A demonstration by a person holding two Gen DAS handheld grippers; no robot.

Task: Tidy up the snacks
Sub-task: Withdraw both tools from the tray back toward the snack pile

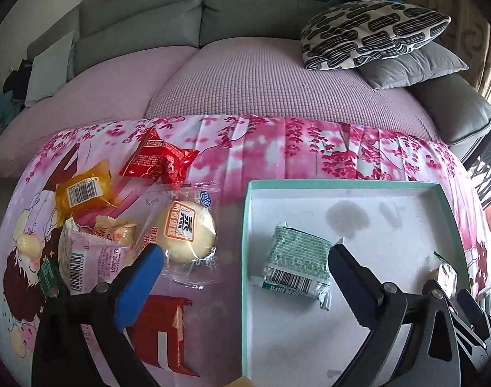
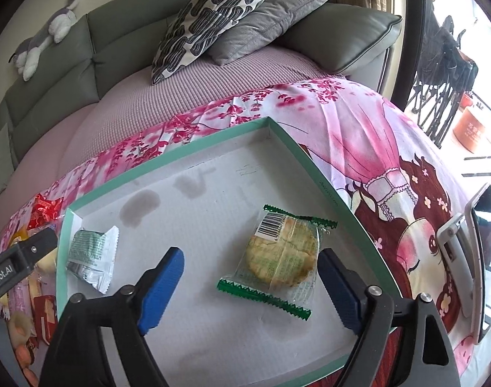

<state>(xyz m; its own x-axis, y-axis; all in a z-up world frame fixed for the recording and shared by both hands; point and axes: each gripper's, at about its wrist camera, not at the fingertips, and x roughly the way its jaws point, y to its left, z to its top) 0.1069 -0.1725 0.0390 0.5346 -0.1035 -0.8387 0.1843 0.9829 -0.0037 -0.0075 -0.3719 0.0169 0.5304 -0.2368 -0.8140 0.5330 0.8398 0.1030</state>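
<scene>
Between the left gripper's point(image 1: 245, 259) jaws, which are standing wide apart and gripping nothing, the green-printed packet point(image 1: 295, 266) is lying flat inside the teal-rimmed tray point(image 1: 245, 258), hard up against the tray's left wall. One pad is hanging over the tray beside that packet, the other is hanging outside the tray wall over the loose pile.

Same story on the other side: the right gripper point(image 2: 250, 285) is sitting with its jaws spread and released, and the round biscuit in the clear wrapper point(image 2: 282, 258) is lying on the tray floor between them, near the tray's right wall, its long axis running diagonally from the barcode end to the crimped green end nearest the camera. Neither pad looks to be pressing on it.

So both tray items look dropped off already, I'd say. What's left is all off the tray's left wall, on the pink floral cloth point(image 1: 277, 148) covering the counter: the pale bun in clear wrap point(image 1: 187, 230) just beyond the left pad, then the pink packet point(image 1: 84, 258), the yellow one point(image 1: 82, 192), and the red one point(image 1: 158, 161) toward the far edge. The left gripper is clearly the nearer one for any of those, the bun especially.
</scene>
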